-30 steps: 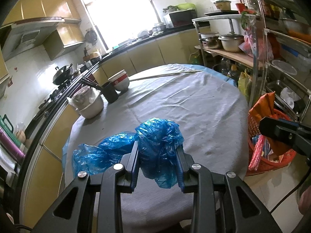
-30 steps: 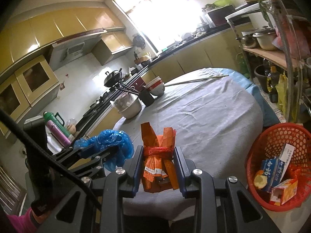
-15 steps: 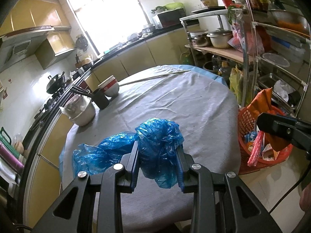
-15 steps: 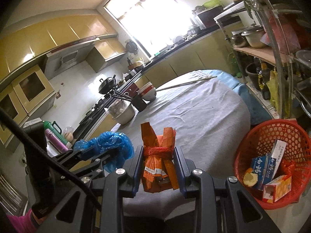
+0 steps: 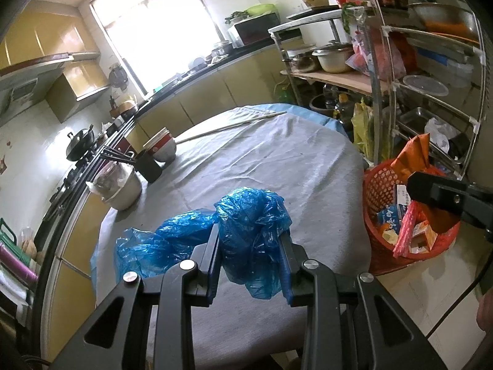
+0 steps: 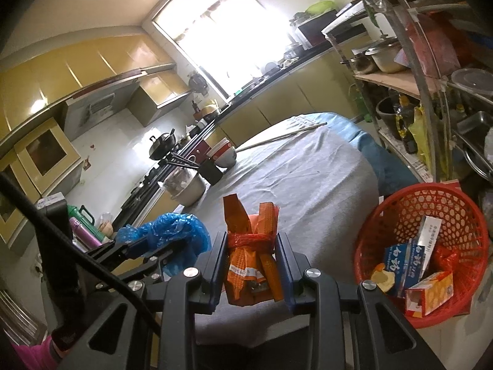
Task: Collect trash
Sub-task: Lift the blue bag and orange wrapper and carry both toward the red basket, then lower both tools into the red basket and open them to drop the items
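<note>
Left wrist view. Left hand-held gripper (image 5: 250, 257): pitched forward and down over the near edge of the counter (image 5: 277, 166), which is draped in a grey cloth. Both fingers pinch a crumpled blue plastic bag (image 5: 251, 237); the bulk of the bag bulges up between the pads, a loose tail spills out past the left finger, and a flap hangs below the pads. Ahead and to the left on the counter: a white pot (image 5: 121, 185), a dark cup with chopsticks (image 5: 148, 165), stacked red-and-white bowls (image 5: 161, 149). A long thin stick (image 5: 231, 126) lies near the far edge. To the right, below counter level, a red basket (image 5: 382, 185) stands on the floor with cartons inside; the right hand-held gripper's dark finger (image 5: 437, 189) reaches in from the right edge above it, with an orange wrapper showing above and below.

Right wrist view. Right hand-held gripper (image 6: 250, 266): angled gently downward, also at the near counter edge (image 6: 308, 185). Its fingers are clamped on an orange wrapper bundle (image 6: 251, 259) tied at the waist with red netting; the wrapper tops stick up above the pads. To the left, close by, the left hand-held gripper (image 6: 144, 246) appears side-on with the blue plastic bag (image 6: 178, 231) at its tip. To the right and lower, the red basket (image 6: 456, 206) holds a blue-and-white carton (image 6: 403, 262), an orange carton (image 6: 431, 289) and other scraps. Beyond it, a metal shelf rack (image 6: 431, 71) carries pots and containers.
</note>
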`<state>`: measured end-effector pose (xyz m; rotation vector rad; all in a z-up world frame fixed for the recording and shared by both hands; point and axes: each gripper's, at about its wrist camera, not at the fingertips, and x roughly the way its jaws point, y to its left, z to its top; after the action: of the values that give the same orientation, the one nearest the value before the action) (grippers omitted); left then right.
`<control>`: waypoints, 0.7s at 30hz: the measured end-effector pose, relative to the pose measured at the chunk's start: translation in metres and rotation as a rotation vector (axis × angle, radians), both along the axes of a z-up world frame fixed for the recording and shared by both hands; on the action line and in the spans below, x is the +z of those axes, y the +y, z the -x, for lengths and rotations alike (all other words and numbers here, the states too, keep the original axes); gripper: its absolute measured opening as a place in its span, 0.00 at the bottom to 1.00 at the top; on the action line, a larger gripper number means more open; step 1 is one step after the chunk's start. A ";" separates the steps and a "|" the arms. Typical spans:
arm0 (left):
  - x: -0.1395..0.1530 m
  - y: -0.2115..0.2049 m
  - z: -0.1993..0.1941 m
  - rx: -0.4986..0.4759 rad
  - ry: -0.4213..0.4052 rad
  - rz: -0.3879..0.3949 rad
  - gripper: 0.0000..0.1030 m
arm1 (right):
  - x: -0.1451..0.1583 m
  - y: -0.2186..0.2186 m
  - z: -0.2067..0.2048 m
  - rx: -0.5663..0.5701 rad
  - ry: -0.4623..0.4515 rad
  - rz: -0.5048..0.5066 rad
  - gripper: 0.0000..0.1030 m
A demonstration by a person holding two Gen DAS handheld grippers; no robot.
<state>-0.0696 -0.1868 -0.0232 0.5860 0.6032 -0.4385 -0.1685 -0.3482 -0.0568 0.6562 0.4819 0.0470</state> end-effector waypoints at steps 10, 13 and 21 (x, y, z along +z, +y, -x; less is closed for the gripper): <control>-0.004 -0.020 0.009 -0.049 -0.007 -0.029 0.33 | -0.004 -0.018 0.013 -0.047 -0.006 -0.022 0.32; -0.005 -0.027 0.013 -0.065 -0.007 -0.036 0.33 | -0.005 -0.023 0.017 -0.058 -0.007 -0.029 0.32; -0.006 -0.048 0.023 -0.122 -0.022 -0.044 0.33 | -0.007 -0.039 0.029 -0.097 -0.012 -0.044 0.32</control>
<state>-0.0925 -0.2352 -0.0287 0.6710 0.5586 -0.5342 -0.1976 -0.3871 -0.0635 0.7209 0.4383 -0.0301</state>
